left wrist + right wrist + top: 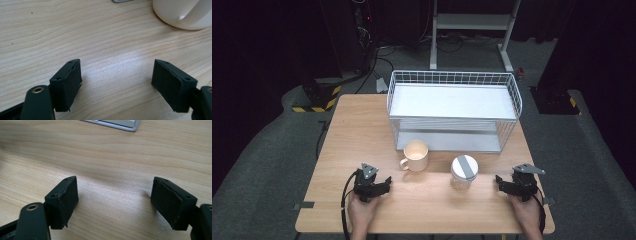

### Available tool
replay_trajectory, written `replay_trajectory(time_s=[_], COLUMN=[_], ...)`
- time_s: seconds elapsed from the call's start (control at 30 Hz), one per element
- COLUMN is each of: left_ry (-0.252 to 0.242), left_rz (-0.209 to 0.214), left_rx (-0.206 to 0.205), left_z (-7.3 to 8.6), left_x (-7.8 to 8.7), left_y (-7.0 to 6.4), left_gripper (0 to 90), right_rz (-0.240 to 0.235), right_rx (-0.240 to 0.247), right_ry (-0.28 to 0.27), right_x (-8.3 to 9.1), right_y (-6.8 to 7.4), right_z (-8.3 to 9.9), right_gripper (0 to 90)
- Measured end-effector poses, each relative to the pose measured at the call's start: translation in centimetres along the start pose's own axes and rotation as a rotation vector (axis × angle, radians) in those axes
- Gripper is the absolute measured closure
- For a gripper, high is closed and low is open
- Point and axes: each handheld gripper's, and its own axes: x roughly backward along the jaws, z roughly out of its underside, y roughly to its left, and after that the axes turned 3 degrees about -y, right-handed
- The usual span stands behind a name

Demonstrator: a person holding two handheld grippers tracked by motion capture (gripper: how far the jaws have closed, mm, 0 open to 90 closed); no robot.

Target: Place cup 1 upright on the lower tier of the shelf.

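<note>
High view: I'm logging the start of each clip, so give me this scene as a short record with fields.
table: wooden
rack: white wire shelf at the far side
mug: cream, upright, handle toward the left gripper
jar: pale, grey-striped lid, right of the mug
left gripper: open, holding nothing, near the mug
right gripper: open, holding nothing, near the jar

mug (183,13) cropped by frame edge, rack (113,123) corner cut off

Dark room, grey carpet (267,150). Wooden table (362,125) lit from above; white stand (472,22) and cables (382,55) behind.
</note>
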Motion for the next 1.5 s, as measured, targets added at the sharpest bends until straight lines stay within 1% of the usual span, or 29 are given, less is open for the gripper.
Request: replay_trajectory(time_s=[0.8,0.93,1.07,1.17,1.27,1.33,1.5], left_ry=[0.000,0.000,0.000,0.001,0.001,-0.001,-0.001], left_rz=[0.000,0.000,-0.001,-0.003,-0.003,-0.005,-0.005], left_rx=[0.001,0.001,0.002,0.000,0.000,0.001,0.001], left_z=[0.0,0.0,0.0,0.0,0.0,0.0,0.0], left_x=[0.0,0.0,0.0,0.0,0.0,0.0,0.0], left_y=[0.0,0.0,0.0,0.0,0.0,0.0,0.0], left_gripper=[23.9,24.0,24.0,24.0,24.0,24.1,24.1], right_rz=[-0.001,-0.009,-0.009,-0.012,-0.015,-0.022,-0.036], right_rx=[0.002,0.007,0.010,0.003,0.005,0.016,0.013], right_ry=[0.003,0.004,0.006,-0.002,-0.012,-0.019,-0.036], right_x=[0.1,0.1,0.2,0.3,0.5,0.6,1.0], right_y=[0.0,-0.1,-0.1,-0.1,-0.1,0.0,0.1], right_z=[0.0,0.1,0.1,0.2,0.3,0.4,0.7], right_gripper=[21.8,21.5,18.5,17.9,17.6,17.3,17.1])
